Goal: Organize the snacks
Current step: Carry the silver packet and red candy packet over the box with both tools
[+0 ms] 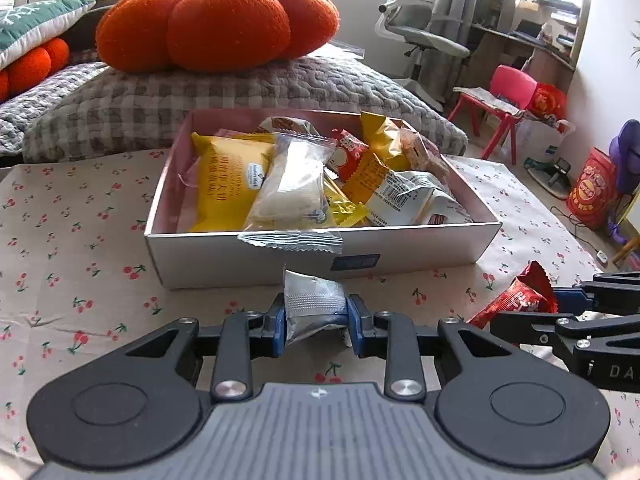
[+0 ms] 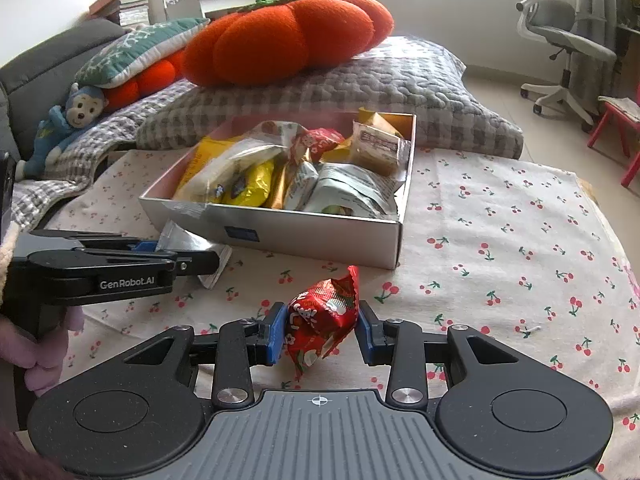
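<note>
A white open box [image 1: 248,258] [image 2: 320,240] full of snack packets stands on the cherry-print tablecloth. A clear packet [image 1: 294,184] hangs over its near wall. My left gripper [image 1: 316,316] is shut on a silver packet [image 1: 314,304], just in front of the box; this gripper also shows in the right wrist view [image 2: 188,250] with the silver packet [image 2: 188,242]. My right gripper [image 2: 322,330] is shut on a red snack packet [image 2: 324,320], held low over the cloth right of the left gripper; it also shows in the left wrist view [image 1: 560,300] with the red packet [image 1: 514,298].
Behind the box lies a grey checked cushion [image 1: 240,88] with an orange pumpkin pillow [image 1: 220,20] on top. The cherry-print tablecloth [image 2: 520,240] stretches to the right of the box. An office chair [image 2: 568,32] and a red stool [image 1: 500,96] stand on the floor beyond.
</note>
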### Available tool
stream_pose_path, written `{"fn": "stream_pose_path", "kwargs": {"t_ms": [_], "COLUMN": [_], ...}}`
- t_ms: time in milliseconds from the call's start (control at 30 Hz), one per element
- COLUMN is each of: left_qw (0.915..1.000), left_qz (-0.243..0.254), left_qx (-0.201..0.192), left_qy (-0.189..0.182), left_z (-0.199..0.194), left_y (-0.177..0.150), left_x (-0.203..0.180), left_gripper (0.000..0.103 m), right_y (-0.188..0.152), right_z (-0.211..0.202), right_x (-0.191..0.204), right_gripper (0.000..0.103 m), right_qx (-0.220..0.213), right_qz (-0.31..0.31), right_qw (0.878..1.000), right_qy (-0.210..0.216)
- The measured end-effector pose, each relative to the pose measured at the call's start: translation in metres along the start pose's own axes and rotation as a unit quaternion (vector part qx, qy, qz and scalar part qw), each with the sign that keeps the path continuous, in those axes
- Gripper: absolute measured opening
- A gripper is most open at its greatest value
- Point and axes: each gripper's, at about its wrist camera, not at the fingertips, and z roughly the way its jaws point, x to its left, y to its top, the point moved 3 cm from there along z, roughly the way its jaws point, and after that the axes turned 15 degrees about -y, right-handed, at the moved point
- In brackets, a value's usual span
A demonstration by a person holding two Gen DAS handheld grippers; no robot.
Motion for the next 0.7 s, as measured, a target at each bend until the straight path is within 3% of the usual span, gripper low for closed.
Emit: {"fn": "stream_pose_path", "kwargs": {"t_ms": [333, 700], "left_qw": [0.9997, 0.9997], "left_qz": [0.002, 0.008], "left_qx": [-0.016, -0.017], "left_qy": [-0.019, -0.013], "left_z": [-0.028, -0.041], "left_y": [0.002, 0.003], "left_x": [-0.006, -0.011], "left_gripper": [0.027, 0.027], "right_y": [0.002, 0.008], "right_z": [-0.016, -0.031], "right_x": [0.006, 0.007], "right_gripper": [0.036, 0.036], "right_qx": [-0.012, -0.029], "right_qz": [0.006, 0.010], "right_qw": [1.000, 0.999], "right_qy": [0.015, 0.022]}}
